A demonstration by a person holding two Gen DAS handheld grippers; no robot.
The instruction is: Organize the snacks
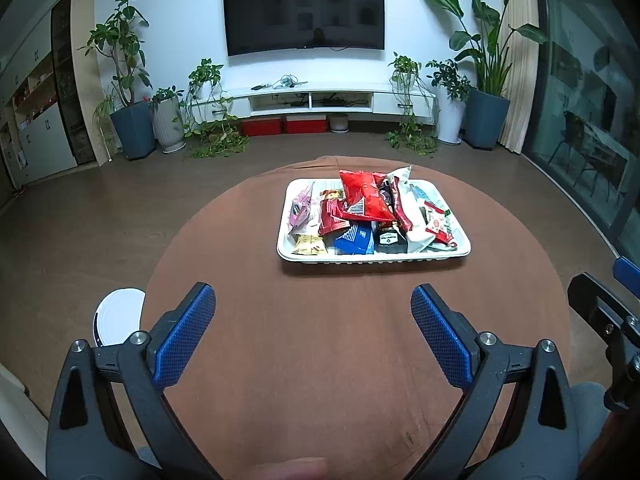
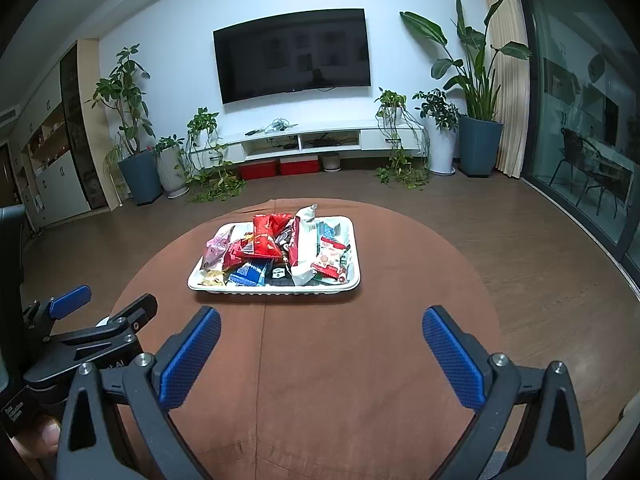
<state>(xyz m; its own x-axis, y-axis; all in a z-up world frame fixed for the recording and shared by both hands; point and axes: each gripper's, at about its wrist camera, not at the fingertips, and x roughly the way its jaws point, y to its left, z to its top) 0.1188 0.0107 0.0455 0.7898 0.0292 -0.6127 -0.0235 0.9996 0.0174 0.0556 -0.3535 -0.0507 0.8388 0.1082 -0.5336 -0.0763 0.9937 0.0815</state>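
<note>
A white tray (image 1: pixel 460 247) sits at the far middle of a round brown table (image 1: pixel 320 360). It is piled with snack packets: a red bag (image 1: pixel 366 196) on top, a blue packet (image 1: pixel 356 240), a pink one (image 1: pixel 302 210) and a white bag (image 1: pixel 412 208). The tray also shows in the right wrist view (image 2: pixel 354 284), with the red bag (image 2: pixel 268 236) on top. My left gripper (image 1: pixel 314 304) is open and empty, short of the tray. My right gripper (image 2: pixel 322 326) is open and empty, also short of the tray.
A white round object (image 1: pixel 118 316) lies beyond the table's left edge. The right gripper's body (image 1: pixel 608 312) shows at the right of the left wrist view; the left gripper's body (image 2: pixel 80 332) at the left of the right wrist view. Plants and a TV cabinet (image 1: pixel 320 98) stand far behind.
</note>
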